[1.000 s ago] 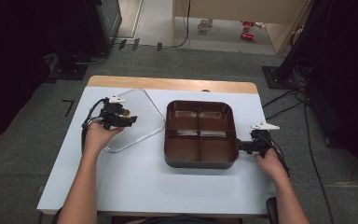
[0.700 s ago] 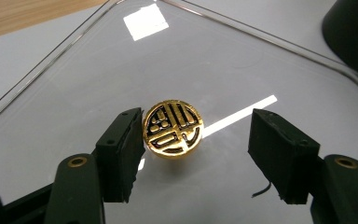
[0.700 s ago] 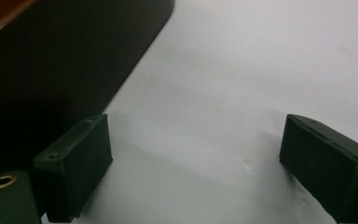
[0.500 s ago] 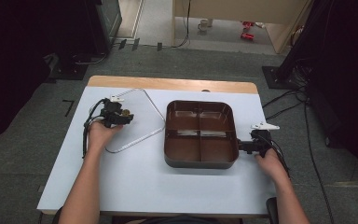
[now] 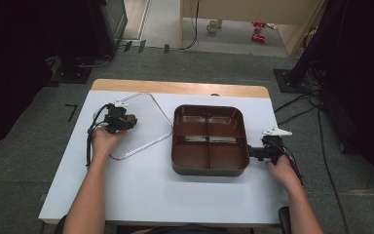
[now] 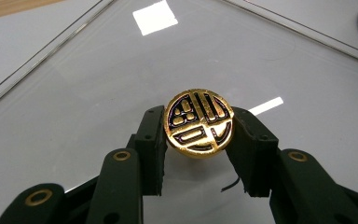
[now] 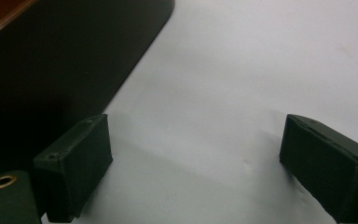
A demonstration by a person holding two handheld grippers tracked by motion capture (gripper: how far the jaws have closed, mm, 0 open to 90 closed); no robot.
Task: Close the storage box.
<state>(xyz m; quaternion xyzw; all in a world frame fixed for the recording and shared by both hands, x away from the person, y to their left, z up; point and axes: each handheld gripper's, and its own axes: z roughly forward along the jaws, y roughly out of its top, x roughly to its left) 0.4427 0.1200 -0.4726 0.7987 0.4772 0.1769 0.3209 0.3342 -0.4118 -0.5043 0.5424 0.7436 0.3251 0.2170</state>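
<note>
So the left hand-held gripper (image 6: 199,140) has its jaws pinched onto the gold knob (image 6: 199,122) of the glass lid (image 6: 98,88). They've just been closing in, and now both pads press the knob's sides with the knob right between them. The knob is round, gold with a dark inlaid pattern on top. The lid lies flat on the white table (image 5: 141,195), left of centre in the high view, its metal rim just beside the left edge of the brown divided pot (image 5: 209,139).

The pot sits mid-frame, four compartments, all looking bare inside. The right hand-held gripper (image 5: 258,152) is at the pot's lower right corner; in its own view the jaws stand wide apart over plain table with nothing between them, the pot's dark wall filling the upper left.
</note>
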